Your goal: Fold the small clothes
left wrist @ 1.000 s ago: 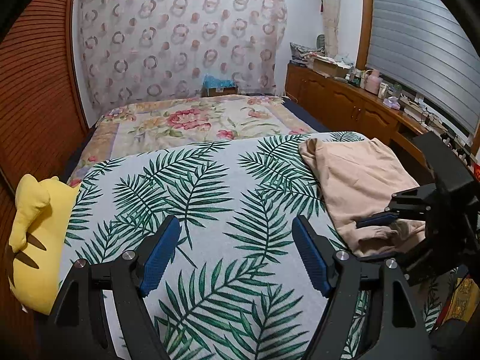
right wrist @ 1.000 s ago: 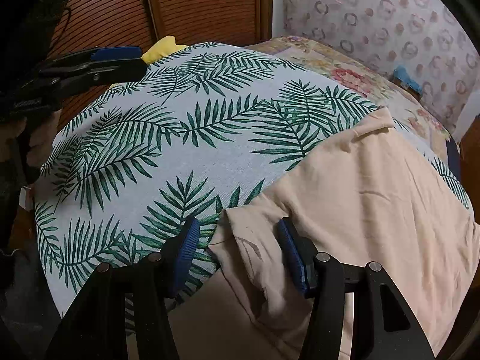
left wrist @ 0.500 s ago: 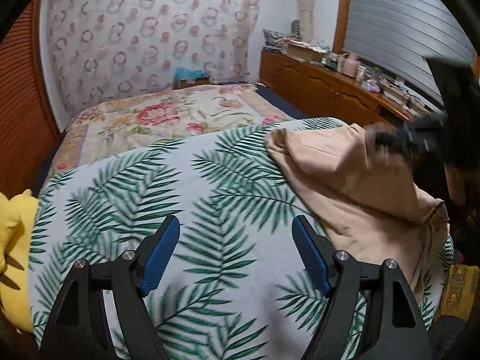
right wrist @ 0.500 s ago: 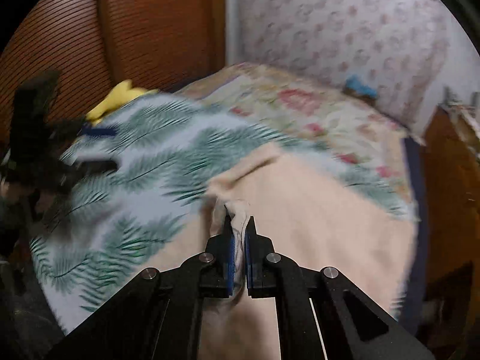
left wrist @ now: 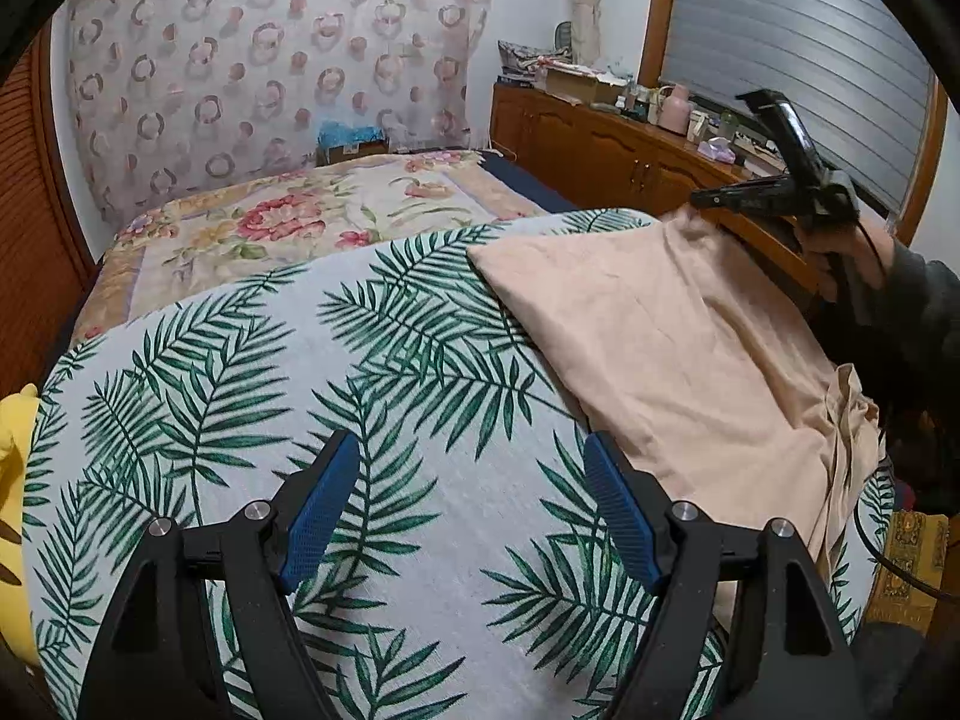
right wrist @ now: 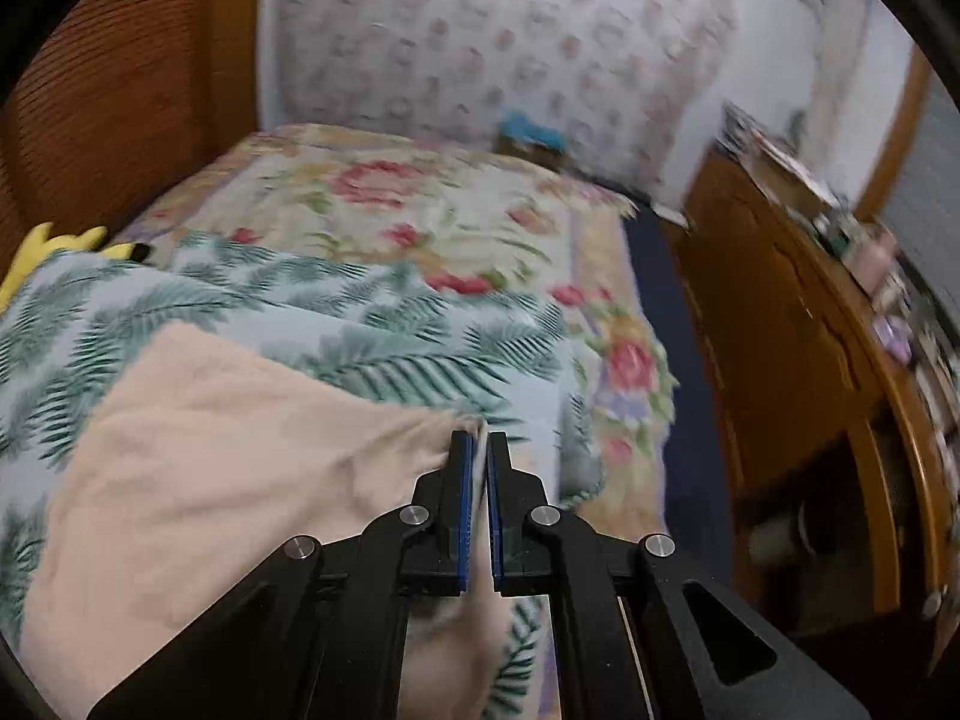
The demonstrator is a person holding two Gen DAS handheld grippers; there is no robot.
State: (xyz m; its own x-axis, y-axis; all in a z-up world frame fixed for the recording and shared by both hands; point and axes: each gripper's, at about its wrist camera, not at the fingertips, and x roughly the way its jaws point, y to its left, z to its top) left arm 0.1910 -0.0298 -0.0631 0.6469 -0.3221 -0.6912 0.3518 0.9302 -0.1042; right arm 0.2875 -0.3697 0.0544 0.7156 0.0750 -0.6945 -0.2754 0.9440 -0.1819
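Observation:
A peach-coloured garment [left wrist: 672, 330] lies on the right side of a palm-leaf cloth [left wrist: 300, 360] spread over the bed. My right gripper [right wrist: 478, 444] is shut on a corner of the garment [right wrist: 210, 450] and holds it stretched toward the far right edge; it also shows in the left wrist view [left wrist: 696, 201], raised above the cloth. My left gripper [left wrist: 471, 516] is open and empty, low over the palm-leaf cloth, left of the garment's near edge.
A floral bedspread [left wrist: 288, 210] lies beyond the cloth. A yellow plush toy [left wrist: 12, 438] sits at the left edge. A wooden cabinet [left wrist: 600, 144] with clutter runs along the right wall. The right wrist view is motion-blurred.
My right gripper closed on the garment's corner and carried it up and away to the far right, spreading the garment flatter. My left gripper stayed open and shifted slightly.

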